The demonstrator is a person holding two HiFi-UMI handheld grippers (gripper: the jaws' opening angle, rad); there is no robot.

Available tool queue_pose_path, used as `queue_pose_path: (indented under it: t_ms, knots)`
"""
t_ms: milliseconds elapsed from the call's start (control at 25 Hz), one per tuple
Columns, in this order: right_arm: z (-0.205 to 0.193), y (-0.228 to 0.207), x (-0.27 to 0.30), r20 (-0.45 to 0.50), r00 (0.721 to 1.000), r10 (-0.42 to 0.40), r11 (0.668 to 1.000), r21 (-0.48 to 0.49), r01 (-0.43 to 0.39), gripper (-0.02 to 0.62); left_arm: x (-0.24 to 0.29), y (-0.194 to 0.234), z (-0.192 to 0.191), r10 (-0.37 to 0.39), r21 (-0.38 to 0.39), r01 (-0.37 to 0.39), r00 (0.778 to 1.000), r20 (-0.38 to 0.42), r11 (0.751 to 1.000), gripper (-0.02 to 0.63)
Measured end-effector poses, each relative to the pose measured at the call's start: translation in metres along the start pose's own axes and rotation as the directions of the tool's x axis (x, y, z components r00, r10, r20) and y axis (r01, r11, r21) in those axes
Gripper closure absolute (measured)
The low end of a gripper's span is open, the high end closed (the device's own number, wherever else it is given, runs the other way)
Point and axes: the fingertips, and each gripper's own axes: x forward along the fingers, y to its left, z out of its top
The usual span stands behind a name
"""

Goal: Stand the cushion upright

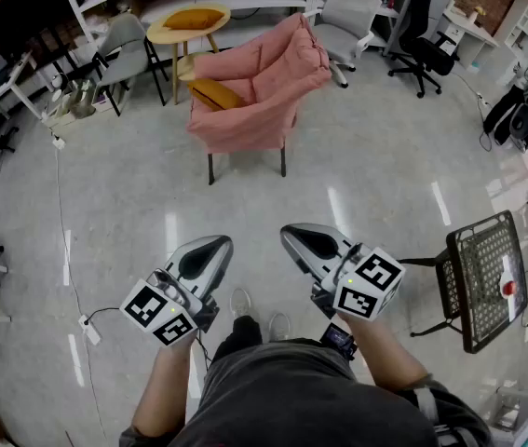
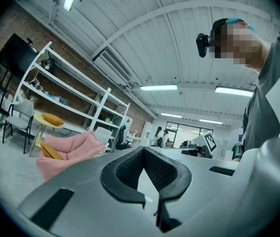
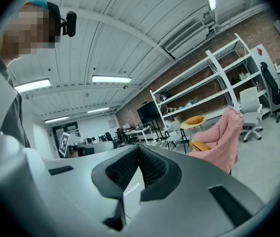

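Note:
A yellow cushion [image 1: 212, 93] lies flat on the seat of a pink padded chair [image 1: 268, 87] across the room. It shows small in the left gripper view [image 2: 51, 152] and in the right gripper view [image 3: 201, 146]. My left gripper [image 1: 215, 244] and right gripper [image 1: 291, 235] are held level side by side in front of the person's body, a long stretch of floor short of the chair. Both are shut with nothing between the jaws [image 2: 143, 153] [image 3: 139, 149].
A second yellow cushion [image 1: 194, 19] rests on a round table [image 1: 163, 33] behind the chair. A black mesh chair [image 1: 487, 277] stands close at the right. Grey chairs [image 1: 347, 15] [image 1: 124, 49] and a black office chair [image 1: 424, 28] ring the far side. A cable [image 1: 63, 212] runs along the floor at left.

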Motion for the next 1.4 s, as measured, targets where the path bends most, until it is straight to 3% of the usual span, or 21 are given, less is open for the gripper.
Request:
queue_pose_path:
  t_ms: [560, 1400]
  knots:
    - [-0.008, -0.006, 0.008, -0.017, 1.0, 0.016, 1.0, 0.022, -0.016, 0.58, 0.002, 0.011, -0.007, 0.004, -0.024, -0.004, 1.0, -0.004, 1.0, 0.597]
    - [0.007, -0.041, 0.179, -0.051, 0.997, -0.056, 0.998, 0.033, 0.058, 0.578, -0.019, 0.196, 0.04, -0.028, -0.062, 0.028, 1.0, 0.013, 0.998, 0.597]
